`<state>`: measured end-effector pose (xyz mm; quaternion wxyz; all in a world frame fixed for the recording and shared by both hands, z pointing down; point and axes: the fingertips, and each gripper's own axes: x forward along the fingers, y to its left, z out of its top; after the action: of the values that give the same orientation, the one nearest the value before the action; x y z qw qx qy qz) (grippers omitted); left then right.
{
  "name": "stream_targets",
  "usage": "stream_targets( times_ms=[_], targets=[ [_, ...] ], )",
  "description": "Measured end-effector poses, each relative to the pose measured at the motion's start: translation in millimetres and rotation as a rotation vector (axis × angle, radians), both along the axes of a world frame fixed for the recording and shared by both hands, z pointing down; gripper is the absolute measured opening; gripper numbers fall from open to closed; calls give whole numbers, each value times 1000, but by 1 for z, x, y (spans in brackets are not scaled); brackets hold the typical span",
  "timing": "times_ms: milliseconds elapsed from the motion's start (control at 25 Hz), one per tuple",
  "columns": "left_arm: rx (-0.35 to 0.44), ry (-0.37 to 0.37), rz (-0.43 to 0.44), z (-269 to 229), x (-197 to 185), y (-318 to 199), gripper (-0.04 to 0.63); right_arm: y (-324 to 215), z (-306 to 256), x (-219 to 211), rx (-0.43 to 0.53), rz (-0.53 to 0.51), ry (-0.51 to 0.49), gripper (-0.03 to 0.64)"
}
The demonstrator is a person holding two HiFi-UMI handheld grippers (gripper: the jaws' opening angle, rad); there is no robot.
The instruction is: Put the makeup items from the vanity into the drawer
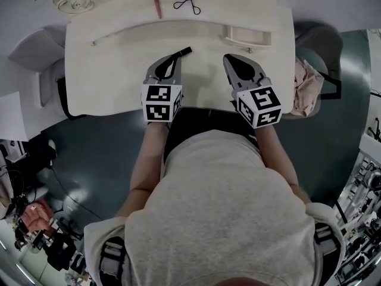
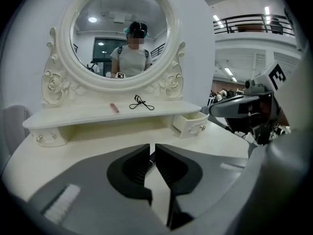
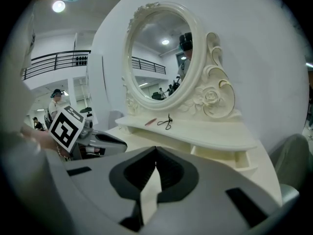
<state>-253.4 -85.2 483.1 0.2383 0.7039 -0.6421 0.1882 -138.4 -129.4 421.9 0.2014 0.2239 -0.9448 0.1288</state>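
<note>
Both grippers are held low over the cream vanity top, in the middle of the head view. The left gripper is seen with its jaws drawn almost together, only a narrow slit left between the tips and nothing clearly clamped. A slim black strip shows at its tip in the head view; whether it is part of the jaw or a separate item cannot be told. The right gripper is closed, tips meeting, with nothing between them.

A pink stick-shaped makeup item and a black eyelash curler lie side by side on the raised shelf at the top of the head view, well apart from both grippers and beyond their tips. The small drawer is pulled open under the shelf's right part, just above the right gripper.
</note>
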Motion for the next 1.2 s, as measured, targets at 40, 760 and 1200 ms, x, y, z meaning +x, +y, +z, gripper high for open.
stream_targets(
  times_ms=[40, 760, 1200],
  targets=[
    [-8, -6, 20, 3, 0, -3, 21, -2, 2, -1, -2, 0, 8, 9],
    [-242, -106, 407, 77, 8, -21, 158, -11, 49, 12, -108, 115, 71, 9],
    [-245, -75, 360, 87, 8, -24, 150, -7, 62, 13, -142, 144, 69, 9]
  ],
)
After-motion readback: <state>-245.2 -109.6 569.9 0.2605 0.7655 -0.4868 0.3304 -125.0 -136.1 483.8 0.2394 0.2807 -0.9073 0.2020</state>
